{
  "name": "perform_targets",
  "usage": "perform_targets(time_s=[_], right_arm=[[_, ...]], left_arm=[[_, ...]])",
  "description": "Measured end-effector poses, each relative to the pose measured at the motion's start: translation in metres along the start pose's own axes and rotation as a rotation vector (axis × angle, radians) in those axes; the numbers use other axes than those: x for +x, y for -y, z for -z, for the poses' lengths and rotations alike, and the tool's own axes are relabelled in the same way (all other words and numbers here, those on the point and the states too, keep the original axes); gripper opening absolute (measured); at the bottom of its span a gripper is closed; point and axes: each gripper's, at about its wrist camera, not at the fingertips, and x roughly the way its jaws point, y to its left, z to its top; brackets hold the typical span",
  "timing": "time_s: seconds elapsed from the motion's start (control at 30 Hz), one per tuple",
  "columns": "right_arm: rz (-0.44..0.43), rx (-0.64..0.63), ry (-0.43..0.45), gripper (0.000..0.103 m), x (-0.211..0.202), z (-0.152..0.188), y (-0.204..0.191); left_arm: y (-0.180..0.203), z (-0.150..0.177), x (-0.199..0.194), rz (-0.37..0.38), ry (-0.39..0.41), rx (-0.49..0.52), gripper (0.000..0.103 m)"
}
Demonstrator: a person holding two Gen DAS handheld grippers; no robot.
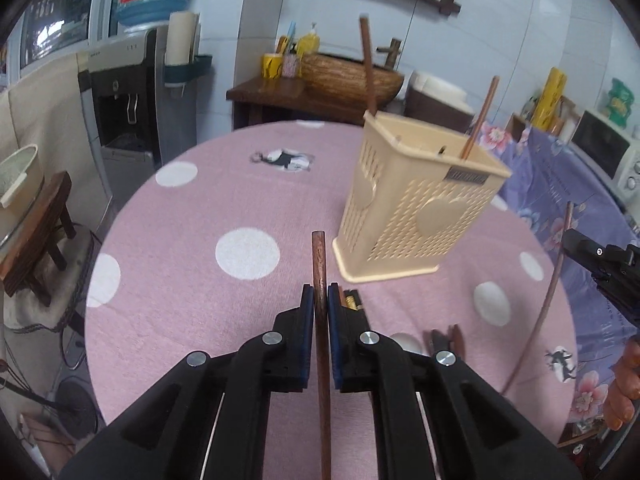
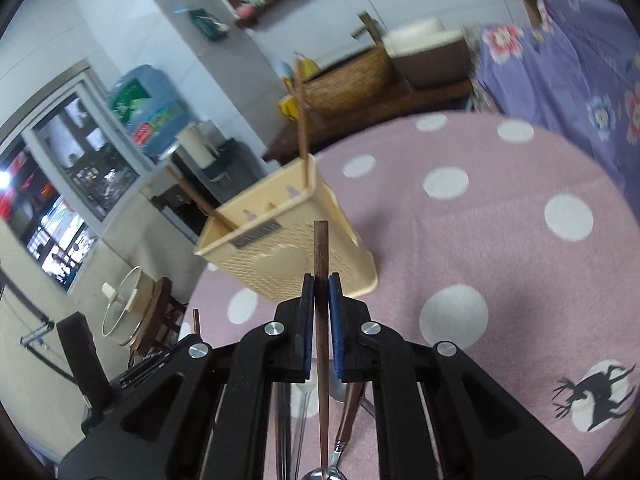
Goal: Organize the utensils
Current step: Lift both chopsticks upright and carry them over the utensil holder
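My left gripper (image 1: pixel 320 300) is shut on a brown wooden chopstick (image 1: pixel 319 260) that sticks up past its pads, above the pink dotted tablecloth (image 1: pixel 200 220). A beige perforated utensil holder (image 1: pixel 412 208) stands ahead to the right, with two chopsticks (image 1: pixel 368 64) leaning in it. In the right wrist view my right gripper (image 2: pixel 321 292) is shut on another chopstick (image 2: pixel 321 248), just in front of the holder (image 2: pixel 280 248). The right gripper (image 1: pixel 570 238) shows at the left view's right edge. The left gripper (image 2: pixel 194 338) shows at the lower left of the right view.
More utensils lie on the cloth under the grippers: a spoon (image 2: pixel 324 474), a brown-handled piece (image 2: pixel 348 408) and thin metal sticks (image 2: pixel 284 420). A purple floral cloth (image 1: pixel 560 184) lies to the right. Left of the table are a stool with a pot (image 2: pixel 128 308) and a water dispenser (image 1: pixel 128 92).
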Motion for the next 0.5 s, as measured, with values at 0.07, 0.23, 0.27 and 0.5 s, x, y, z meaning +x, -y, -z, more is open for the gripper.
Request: perform_targets(time_s=[0.07,0.23,0.27,0.5], right_arm=[[-0.025,-0.031,0.028,0.008,-0.017,-0.002,-0.009],[-0.026,-0.128,0.094,0.008,-0.047,-0.009,-0.028],[-0.026,-0.144,0.101,0.008,-0.050,-0.010,-0.031],[0.006,-0.198,0.107,0.008,-0.050,-0.018,-0.041]], left_arm=[[0.002,-0.003,-0.015,0.016,0.035,0.007,0.008],[0.004,-0.017,-0.040,0.029,0.111,0.014,0.008],[0.004,-0.019,-0.042,0.028,0.125,0.018,0.008],[0.004,-0.033,-0.049,0.009,0.180,0.029,0.008]])
